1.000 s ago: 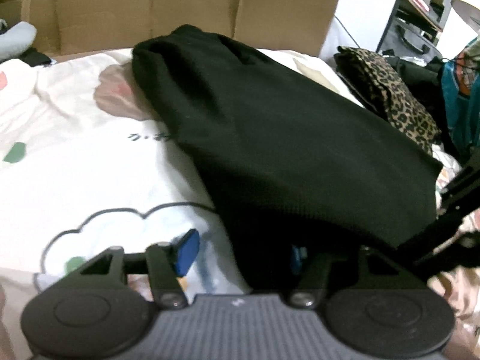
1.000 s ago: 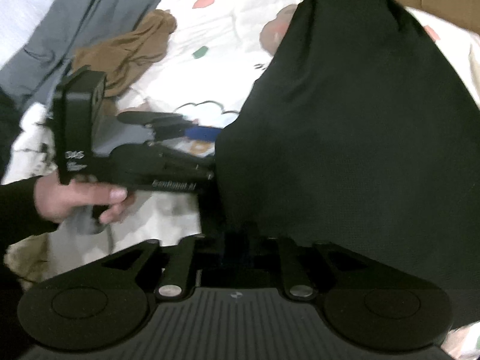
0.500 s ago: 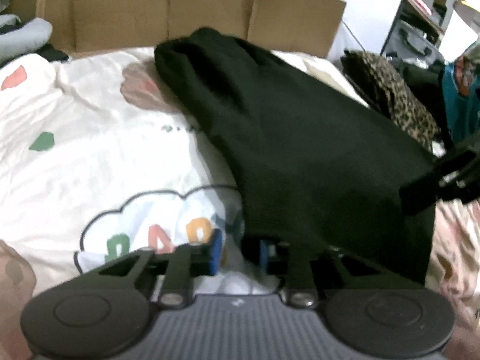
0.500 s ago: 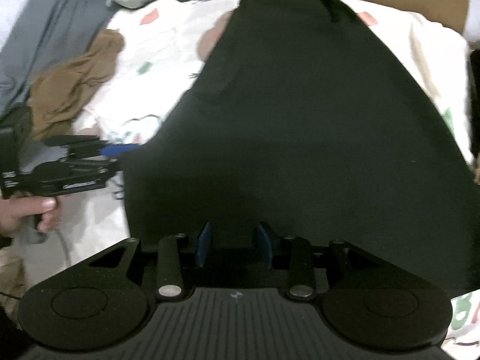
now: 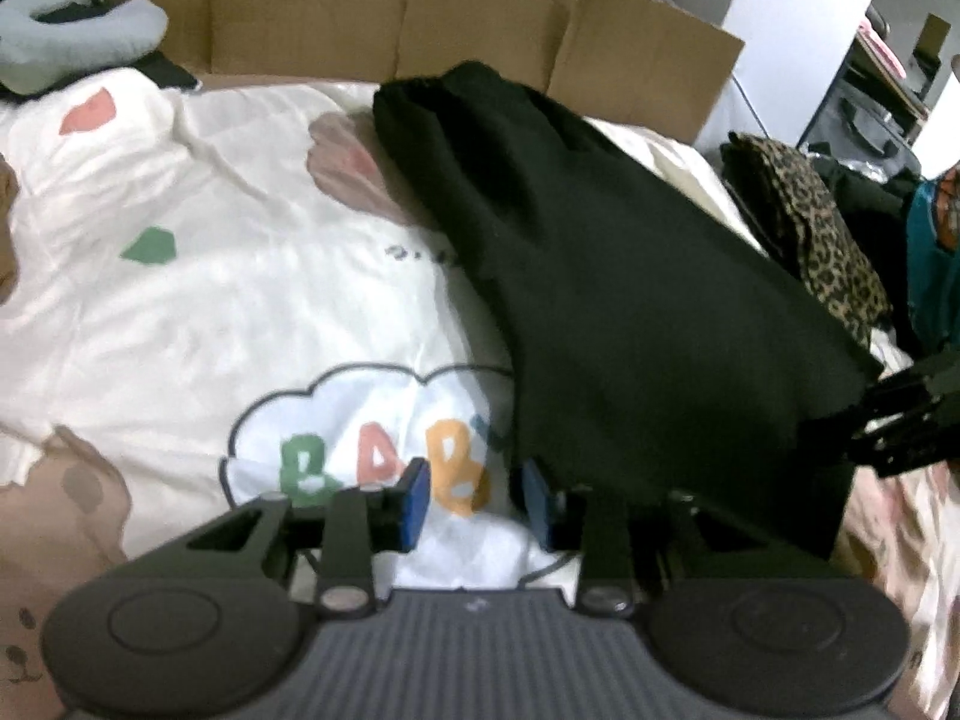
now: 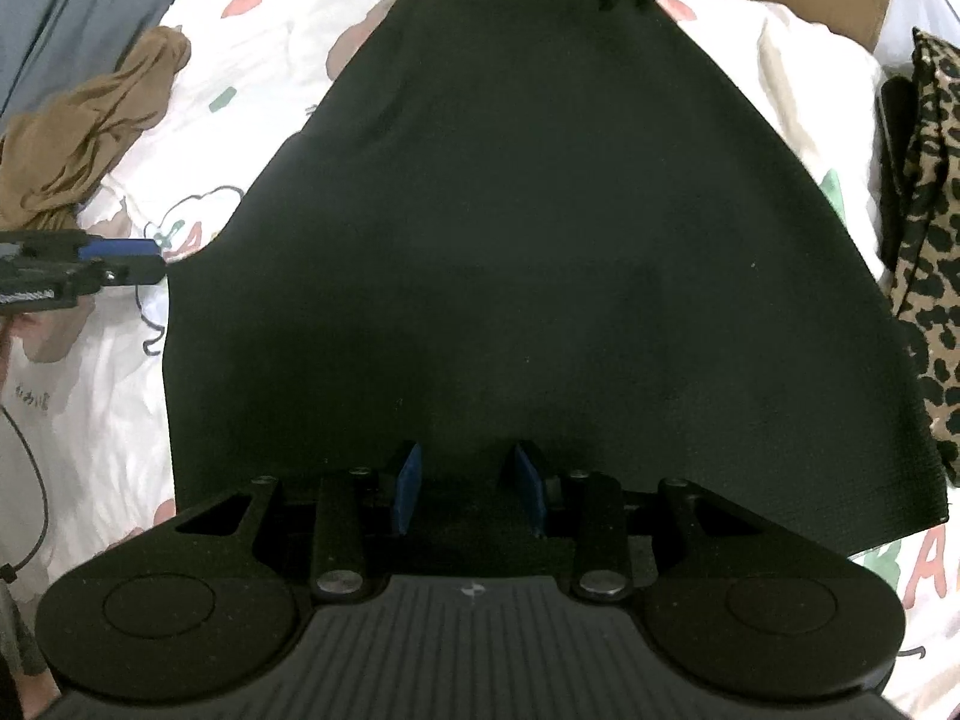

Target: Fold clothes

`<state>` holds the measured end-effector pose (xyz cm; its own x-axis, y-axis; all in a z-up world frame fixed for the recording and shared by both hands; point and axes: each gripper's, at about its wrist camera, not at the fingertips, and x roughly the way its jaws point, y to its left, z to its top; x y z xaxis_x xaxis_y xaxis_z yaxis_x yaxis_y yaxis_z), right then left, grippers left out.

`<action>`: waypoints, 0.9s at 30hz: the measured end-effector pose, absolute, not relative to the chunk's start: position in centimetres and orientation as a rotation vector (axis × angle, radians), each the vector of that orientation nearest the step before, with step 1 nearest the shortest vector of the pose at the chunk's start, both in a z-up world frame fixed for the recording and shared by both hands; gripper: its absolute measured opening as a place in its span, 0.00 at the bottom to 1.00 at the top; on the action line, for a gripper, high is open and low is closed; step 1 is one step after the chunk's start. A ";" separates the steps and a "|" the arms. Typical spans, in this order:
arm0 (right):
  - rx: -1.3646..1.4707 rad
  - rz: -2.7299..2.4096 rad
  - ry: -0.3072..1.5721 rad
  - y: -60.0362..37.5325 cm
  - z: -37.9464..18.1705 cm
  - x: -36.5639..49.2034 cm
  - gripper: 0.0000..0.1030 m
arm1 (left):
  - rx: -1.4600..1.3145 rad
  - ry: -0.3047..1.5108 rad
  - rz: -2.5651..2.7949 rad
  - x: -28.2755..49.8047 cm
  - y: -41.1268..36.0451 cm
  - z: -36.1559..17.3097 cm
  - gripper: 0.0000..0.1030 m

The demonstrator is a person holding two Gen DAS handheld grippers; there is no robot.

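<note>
The black garment (image 6: pixel 528 228) covered much of the bed's printed sheet (image 5: pixel 210 276), hiding the end of the coloured lettering (image 5: pixel 384 468) in the left wrist view, and its far end ran past the top edge of the right wrist view. There the left gripper (image 6: pixel 120 258) was cut off by the left edge, with only blurred fingers (image 6: pixel 36 324) of the holding hand showing. Whether the right gripper (image 6: pixel 468 480) pinched cloth between its jaws could not be told, black lying against black.

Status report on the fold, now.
Left hand-held gripper opening, nothing between pads. Right hand-held gripper open over black garment, flat on sheet. Nothing in the way.
</note>
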<state>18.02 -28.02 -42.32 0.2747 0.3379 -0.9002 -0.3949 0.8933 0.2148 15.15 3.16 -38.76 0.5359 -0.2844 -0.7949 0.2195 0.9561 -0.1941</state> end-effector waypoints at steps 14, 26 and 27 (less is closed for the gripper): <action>-0.059 0.443 1.090 -28.5 -41.3 19.4 0.40 | -0.087 0.895 -0.349 15.5 -0.4 -37.0 0.40; -0.098 0.349 1.103 -30.7 -43.2 19.9 0.39 | -0.034 1.024 -0.426 13.9 -3.6 -42.4 0.41; -0.098 0.342 1.107 -31.0 -43.3 19.7 0.39 | -0.038 1.033 -0.425 13.6 -3.5 -42.5 0.41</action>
